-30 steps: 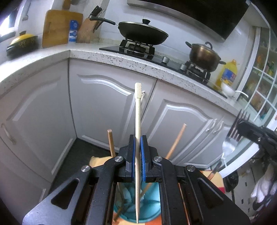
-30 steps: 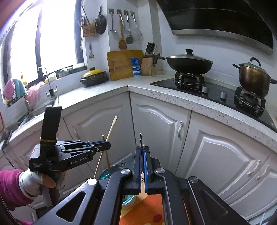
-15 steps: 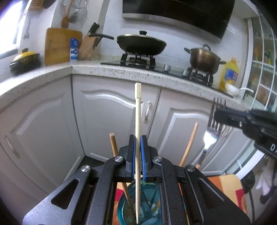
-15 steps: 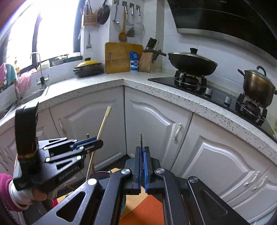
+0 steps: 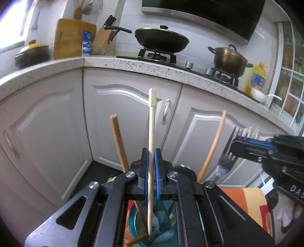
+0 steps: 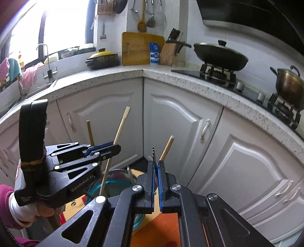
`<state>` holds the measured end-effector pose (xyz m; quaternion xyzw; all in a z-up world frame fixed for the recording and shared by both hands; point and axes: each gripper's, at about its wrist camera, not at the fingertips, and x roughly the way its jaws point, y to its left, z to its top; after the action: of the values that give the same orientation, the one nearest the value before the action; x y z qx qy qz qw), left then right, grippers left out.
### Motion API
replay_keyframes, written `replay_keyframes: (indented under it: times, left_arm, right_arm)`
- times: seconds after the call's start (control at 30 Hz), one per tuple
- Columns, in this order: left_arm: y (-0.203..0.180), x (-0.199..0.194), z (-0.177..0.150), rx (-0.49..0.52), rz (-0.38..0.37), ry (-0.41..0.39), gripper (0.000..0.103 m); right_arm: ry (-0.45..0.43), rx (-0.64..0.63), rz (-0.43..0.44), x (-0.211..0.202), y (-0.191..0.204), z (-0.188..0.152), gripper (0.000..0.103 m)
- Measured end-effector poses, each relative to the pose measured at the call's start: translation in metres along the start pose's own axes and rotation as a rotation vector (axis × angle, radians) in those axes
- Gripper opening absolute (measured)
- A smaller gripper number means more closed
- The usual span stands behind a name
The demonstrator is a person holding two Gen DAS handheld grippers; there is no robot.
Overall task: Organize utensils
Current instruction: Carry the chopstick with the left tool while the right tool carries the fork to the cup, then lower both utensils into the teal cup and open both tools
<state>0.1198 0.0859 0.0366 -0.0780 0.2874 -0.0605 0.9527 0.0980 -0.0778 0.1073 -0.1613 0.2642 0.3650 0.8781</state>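
Both my grippers are sinking toward the blue glass jar (image 5: 163, 226); left gripper (image 5: 151, 176) is pinching a light, stiff bamboo chopstick (image 5: 152, 133) mid-shaft, right gripper (image 6: 156, 182) is clamping what's probably the fork (image 5: 226, 163).

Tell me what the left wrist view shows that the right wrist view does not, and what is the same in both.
Only the left wrist view shows the yellow oil bottle, the white bowl beside it, and the fork seen flat, tines up, in the right gripper.

Only the right wrist view shows the sink tap, the window, the hanging utensils, and the person's left hand.

Both show the pale chopstick clamped in the left gripper, two darker chopsticks standing in the blue glass container, the wok and the metal pot.
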Motion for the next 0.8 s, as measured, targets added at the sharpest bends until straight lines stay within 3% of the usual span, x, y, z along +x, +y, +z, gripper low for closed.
replay_keyframes:
  times: [0.33, 0.43, 0.5, 0.8]
  left_arm:
    - [0.005, -0.013, -0.01, -0.043, -0.02, 0.063, 0.006]
    - [0.006, -0.02, -0.009, -0.06, -0.03, 0.067, 0.016]
    - [0.005, -0.026, -0.01, -0.067, -0.036, 0.072, 0.03]
    - [-0.008, -0.045, -0.015, -0.066, -0.043, 0.104, 0.035]
  right_arm:
    - [0.043, 0.139, 0.11, 0.009, -0.015, -0.014, 0.008]
    - [0.028, 0.178, 0.128, 0.003, -0.02, -0.014, 0.017]
    - [0.021, 0.194, 0.134, -0.002, -0.021, -0.014, 0.025]
    - [0.023, 0.246, 0.142, -0.026, -0.023, -0.029, 0.028]
